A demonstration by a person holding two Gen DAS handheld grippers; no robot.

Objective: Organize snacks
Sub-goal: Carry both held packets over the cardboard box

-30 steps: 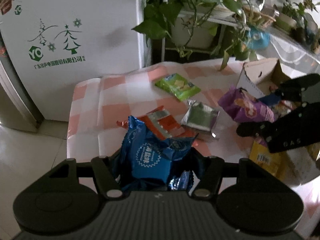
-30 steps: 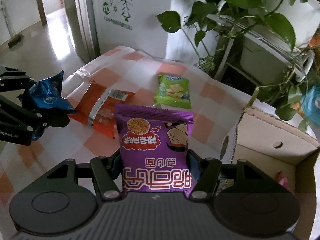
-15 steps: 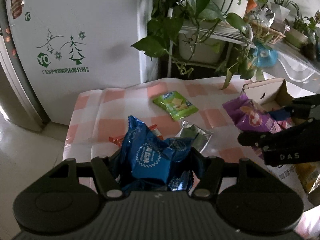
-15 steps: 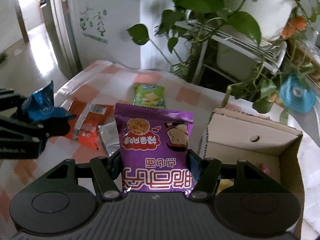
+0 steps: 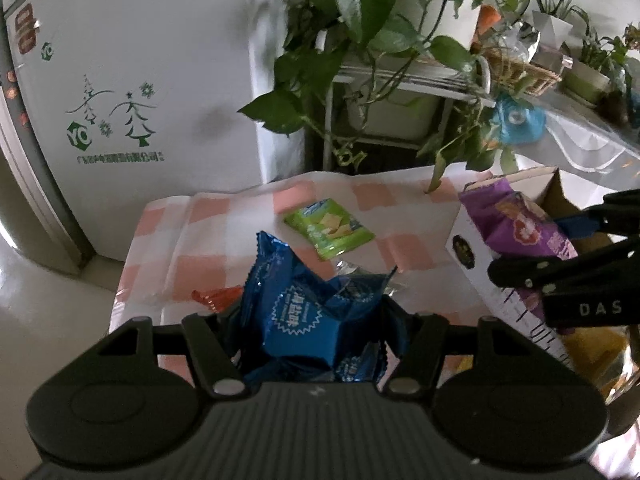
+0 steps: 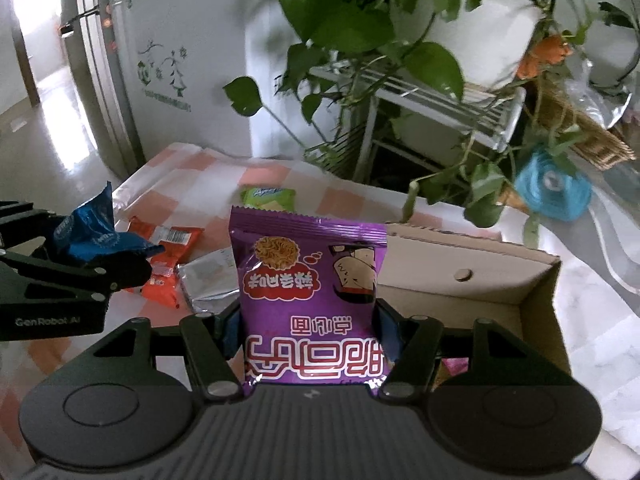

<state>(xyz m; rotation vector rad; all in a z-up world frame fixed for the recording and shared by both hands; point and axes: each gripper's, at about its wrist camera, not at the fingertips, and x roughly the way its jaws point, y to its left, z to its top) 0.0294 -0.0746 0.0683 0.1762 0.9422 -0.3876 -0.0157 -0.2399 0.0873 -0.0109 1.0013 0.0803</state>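
Left tongs (image 5: 316, 344): pinching a crumpled blue packet (image 5: 308, 312), held up clear of the checked bench (image 5: 208, 252).
Right tongs (image 6: 310, 340): clamped on both sides of a purple noodle packet (image 6: 310, 288), which stands upright between the arms, print upside down.
Box (image 6: 472, 280): open cardboard, on the bench just right of the purple packet, flap standing at the back; something pink and something yellow already show inside.
Waiting their turn: green packet (image 6: 268, 196) far back, orange packet (image 6: 168, 256) and silver packet (image 6: 208, 276) lying flat near the middle.
Step in hand, I'd say: carrying both packets to the box.
Doing it well: purple goes first, it's nearest the opening; bring it over the near wall, lower it inside, then spread the tongs.
Watch out: both tongs sit close together, so send the blue one in afterwards, not alongside.
Risk: the blue packet is squashed and slippery-looking; keep the squeeze steady and don't tilt.
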